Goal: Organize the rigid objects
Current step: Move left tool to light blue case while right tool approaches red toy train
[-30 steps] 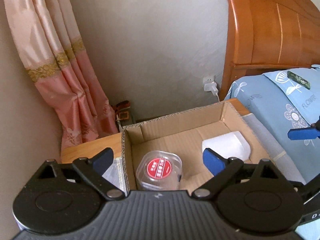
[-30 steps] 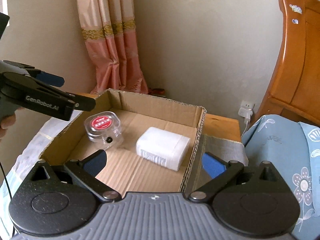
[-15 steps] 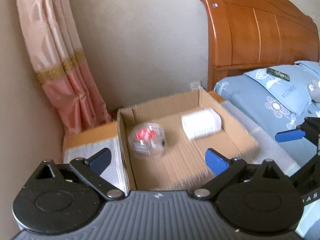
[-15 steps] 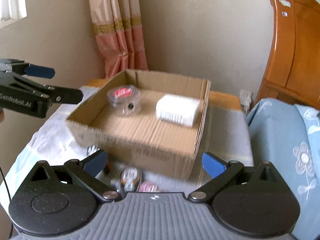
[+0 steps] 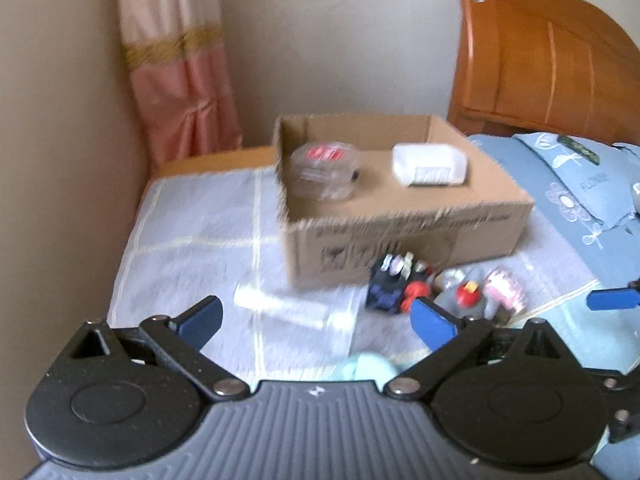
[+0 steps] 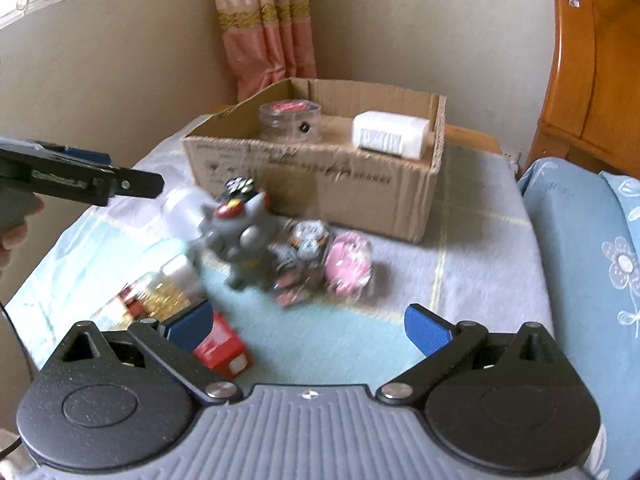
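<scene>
While both tools gape empty, the grey toy (image 6: 244, 248) lies beyond the right tool (image 6: 308, 326).

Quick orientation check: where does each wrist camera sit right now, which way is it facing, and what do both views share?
Left wrist: on the left hand-held gripper, open, angled down at the brown cardboard box; the right hand-held gripper's blue pad shows at the right edge.
Right wrist: on the right hand-held gripper, open, facing the same box over a grey plastic toy figure; the left gripper and a hand show on the left.
Shared: box, clear round jar, white rectangular container.
</scene>
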A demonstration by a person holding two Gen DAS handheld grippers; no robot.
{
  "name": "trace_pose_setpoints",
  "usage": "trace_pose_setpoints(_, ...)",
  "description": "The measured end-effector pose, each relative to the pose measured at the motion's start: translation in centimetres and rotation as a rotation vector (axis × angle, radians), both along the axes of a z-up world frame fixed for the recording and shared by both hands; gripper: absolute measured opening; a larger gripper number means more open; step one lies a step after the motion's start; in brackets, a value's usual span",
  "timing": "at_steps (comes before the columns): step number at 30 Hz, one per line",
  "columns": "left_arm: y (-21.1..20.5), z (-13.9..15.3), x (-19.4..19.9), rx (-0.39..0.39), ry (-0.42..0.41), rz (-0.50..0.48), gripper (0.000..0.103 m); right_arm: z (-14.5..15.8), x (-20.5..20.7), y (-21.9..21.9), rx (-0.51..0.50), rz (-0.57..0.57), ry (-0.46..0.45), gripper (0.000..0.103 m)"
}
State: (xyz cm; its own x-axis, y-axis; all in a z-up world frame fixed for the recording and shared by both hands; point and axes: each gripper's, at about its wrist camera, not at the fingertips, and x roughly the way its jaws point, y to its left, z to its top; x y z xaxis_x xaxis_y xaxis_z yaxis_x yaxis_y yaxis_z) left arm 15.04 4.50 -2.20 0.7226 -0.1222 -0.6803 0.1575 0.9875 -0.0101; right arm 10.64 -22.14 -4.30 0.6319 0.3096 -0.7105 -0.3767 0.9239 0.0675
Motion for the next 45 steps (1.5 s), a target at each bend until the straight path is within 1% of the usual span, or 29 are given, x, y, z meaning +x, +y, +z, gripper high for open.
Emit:
trace_pose_setpoints(3,0.4,-1.5,-0.2,-0.012,0.041,0.012,0.1,-0.2,-0.8,0.9,-0.015,0.046,-0.005,0.103)
trace_pose_setpoints(8,0.7,-3.2,-0.2,-0.074,0.082,0.015,0.1,-1.3,-1.6,3.2,-0.048,0.134,0.015,0.103)
trace_pose_setpoints(13,0.5,-4.3,0.3,-0.073,0.104,0.013,0.1,-2.5,-1.6,5.0,-0.097,0.176,0.017,0.103)
trace_pose_setpoints(17,0.4,-5.3,0.8,-0.066,0.132,0.018,0.1,-3.4,-1.0,5.5,-0.106,0.162,0.031,0.103)
trace_pose_setpoints(21,1.0,-5.9,0.7,-0.11,0.145,0.012,0.101,-4.1,-0.3,5.8,-0.11,0.134,0.033,0.103)
trace_pose_setpoints(24,1.6,-6.0,0.5,-0.129,0.152,0.011,0.101,-4.5,0.0,5.8,-0.109,0.11,0.039,0.103)
trace_pose_setpoints(30,3.1,-5.9,-0.5,-0.119,0.158,0.007,0.101,-4.3,0.1,4.6,-0.127,0.059,0.034,0.103)
trace_pose_setpoints(36,4.6,-5.6,-1.4,-0.097,0.167,0.044,0.101,-4.2,0.6,1.7,-0.12,-0.04,0.049,0.103)
trace_pose_setpoints(39,4.1,-5.4,-1.2,-0.091,0.152,0.038,0.101,-4.3,0.6,0.9,-0.106,-0.057,0.054,0.103)
trace_pose_setpoints(43,3.1,-6.0,-0.5,-0.089,0.162,0.039,0.101,-4.3,0.8,1.7,-0.092,-0.059,0.046,0.103)
trace_pose_setpoints(45,2.7,-6.3,-0.5,-0.057,0.146,0.043,0.102,-4.4,1.0,2.2,-0.089,-0.062,0.042,0.103)
